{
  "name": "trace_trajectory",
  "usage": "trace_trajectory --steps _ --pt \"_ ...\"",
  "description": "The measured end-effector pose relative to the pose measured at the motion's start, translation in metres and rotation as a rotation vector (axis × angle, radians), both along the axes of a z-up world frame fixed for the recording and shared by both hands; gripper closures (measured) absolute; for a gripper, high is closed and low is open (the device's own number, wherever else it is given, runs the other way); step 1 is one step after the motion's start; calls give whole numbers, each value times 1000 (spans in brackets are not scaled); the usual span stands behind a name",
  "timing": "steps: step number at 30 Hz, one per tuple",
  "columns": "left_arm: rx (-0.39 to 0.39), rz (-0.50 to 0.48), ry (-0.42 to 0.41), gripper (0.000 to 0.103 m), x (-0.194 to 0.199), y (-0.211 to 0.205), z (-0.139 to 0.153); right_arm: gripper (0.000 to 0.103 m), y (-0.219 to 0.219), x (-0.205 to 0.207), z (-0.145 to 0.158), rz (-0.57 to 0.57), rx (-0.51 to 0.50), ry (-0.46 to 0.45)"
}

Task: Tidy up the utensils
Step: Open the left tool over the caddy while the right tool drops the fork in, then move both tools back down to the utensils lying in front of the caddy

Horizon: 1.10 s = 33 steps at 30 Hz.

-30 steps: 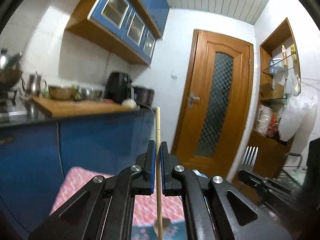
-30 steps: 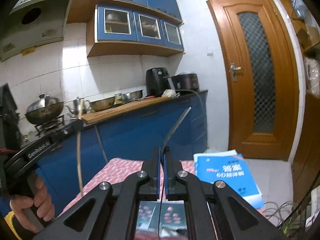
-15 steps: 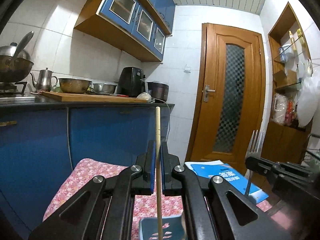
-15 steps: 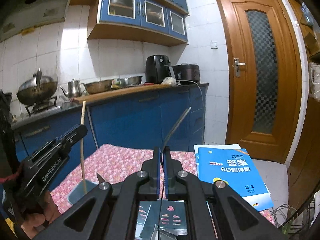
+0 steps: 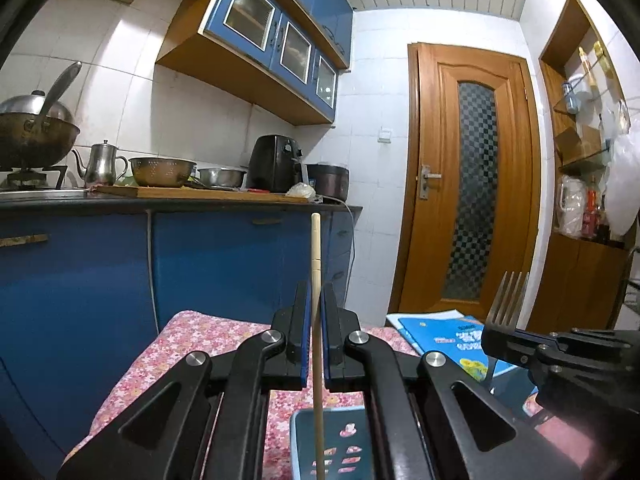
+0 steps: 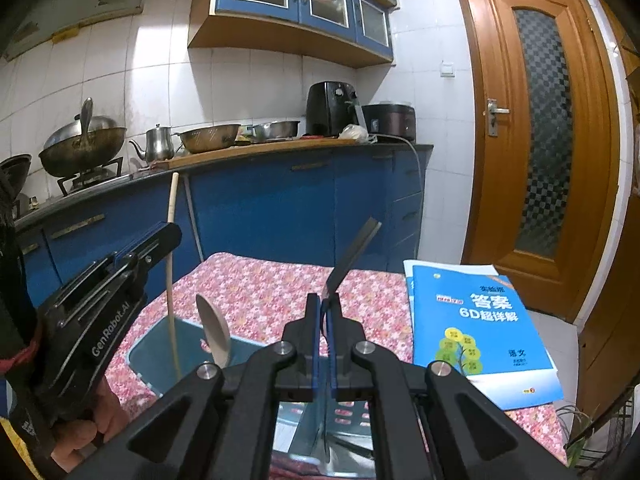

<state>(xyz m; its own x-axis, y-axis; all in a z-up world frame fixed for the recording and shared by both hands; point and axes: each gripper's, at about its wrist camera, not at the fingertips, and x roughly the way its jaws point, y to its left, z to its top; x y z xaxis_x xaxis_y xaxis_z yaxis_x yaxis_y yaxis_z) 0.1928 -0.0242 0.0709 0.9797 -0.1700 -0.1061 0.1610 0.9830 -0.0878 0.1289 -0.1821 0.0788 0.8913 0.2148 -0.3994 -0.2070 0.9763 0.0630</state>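
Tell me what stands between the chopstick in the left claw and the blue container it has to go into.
Nothing visible does. The chopstick, held upright in the left claw, already dips its lower end inside the blue container. A spoon stands in the container beside it, apart from the chopstick.

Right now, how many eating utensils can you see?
3. A chopstick is clamped upright in the left gripper. A fork is clamped in the right gripper. A spoon stands in the blue box. More may be hidden inside.
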Motion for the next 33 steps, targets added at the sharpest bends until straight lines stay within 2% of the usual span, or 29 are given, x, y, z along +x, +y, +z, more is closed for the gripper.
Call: trace_trajectory --steps 12,16,18,20,22,33 --pt "7 -19 118 101 -1 9 -8 99 -1 -3 -6 29 33 38" --pt "-3 -55 158 100 -3 8 -9 92 1 -9 -2 25 28 17" --pt "0 -68 169 92 -5 7 -9 87 1 -12 1 24 32 9" --pt "-6 -81 175 72 -9 8 -8 75 1 -15 4 22 40 0" --pt "-19 -95 175 65 -14 9 -5 66 0 -20 8 18 51 -12" --pt "-30 -121 238 63 -44 17 10 64 -5 -49 21 26 105 -49"
